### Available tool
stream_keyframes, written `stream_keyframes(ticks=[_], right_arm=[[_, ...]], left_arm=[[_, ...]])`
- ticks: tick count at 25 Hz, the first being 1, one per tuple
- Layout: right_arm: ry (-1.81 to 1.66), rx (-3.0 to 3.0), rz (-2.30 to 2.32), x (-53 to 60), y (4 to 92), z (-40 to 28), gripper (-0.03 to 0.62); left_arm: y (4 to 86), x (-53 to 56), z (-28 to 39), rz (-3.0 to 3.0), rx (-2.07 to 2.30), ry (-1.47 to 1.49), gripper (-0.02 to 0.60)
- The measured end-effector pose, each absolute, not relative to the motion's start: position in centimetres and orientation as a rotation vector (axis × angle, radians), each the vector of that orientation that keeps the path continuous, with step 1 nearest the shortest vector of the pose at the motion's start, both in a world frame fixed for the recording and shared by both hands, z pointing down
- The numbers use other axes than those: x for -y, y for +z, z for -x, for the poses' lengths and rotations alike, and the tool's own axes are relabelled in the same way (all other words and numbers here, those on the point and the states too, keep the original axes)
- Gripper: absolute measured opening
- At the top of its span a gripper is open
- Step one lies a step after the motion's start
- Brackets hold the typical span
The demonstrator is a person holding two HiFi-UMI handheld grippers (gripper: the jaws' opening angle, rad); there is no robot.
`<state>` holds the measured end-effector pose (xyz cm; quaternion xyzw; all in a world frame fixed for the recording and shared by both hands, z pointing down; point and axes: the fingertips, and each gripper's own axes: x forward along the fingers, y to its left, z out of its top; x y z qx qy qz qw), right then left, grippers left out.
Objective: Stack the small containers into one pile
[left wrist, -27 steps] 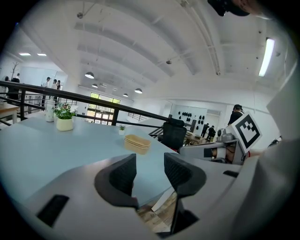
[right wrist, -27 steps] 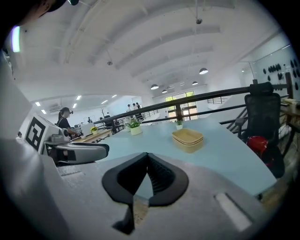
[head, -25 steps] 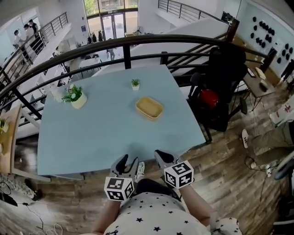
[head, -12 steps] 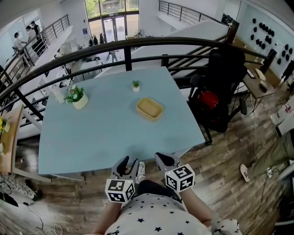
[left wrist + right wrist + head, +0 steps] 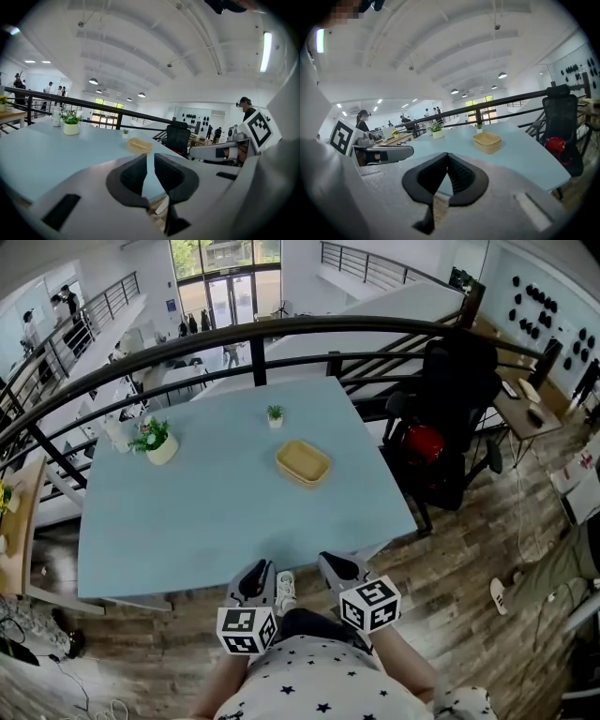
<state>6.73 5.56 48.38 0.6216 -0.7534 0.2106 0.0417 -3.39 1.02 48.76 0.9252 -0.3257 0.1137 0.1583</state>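
A pile of tan shallow containers [image 5: 303,463] sits nested on the light blue table [image 5: 187,512], right of its middle; the same containers [image 5: 140,146] [image 5: 487,141] show far ahead in both gripper views. Both grippers hang low by the table's near edge, close to my body and well short of the pile. My left gripper [image 5: 260,575] [image 5: 149,157] is closing, with a narrow gap still between its pads and nothing in it. My right gripper [image 5: 336,567] [image 5: 447,157] is shut and empty.
A white pot of flowers [image 5: 159,441] stands at the table's far left and a tiny potted plant [image 5: 275,414] at the far middle. A black railing [image 5: 281,329] curves behind the table. A black chair [image 5: 450,418] with a red thing stands to the right.
The left gripper's fingers, spread wide before, have drawn close together. Both grippers stay by the table's near edge, and the pile has not moved.
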Motion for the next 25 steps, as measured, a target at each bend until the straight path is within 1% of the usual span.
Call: stream_keyframes(ticks=[4, 9, 25], right_arm=[[0.637, 2.304, -1.903, -5.47, 48.33, -6.55, 0.006], [0.603, 2.282, -1.915, -5.52, 48.4, -6.81, 0.005], [0.579, 2.274, -1.943, -5.81, 48.25, -6.96, 0.005]], left_arm=[[48.8, -0.89, 3.7, -2.641, 0.946, 0.329, 0.027], [48.92, -0.81, 3.54, -2.637, 0.955, 0.334, 0.012], [48.94, -1.03, 3.55, -2.653, 0.949, 0.345, 0.002]])
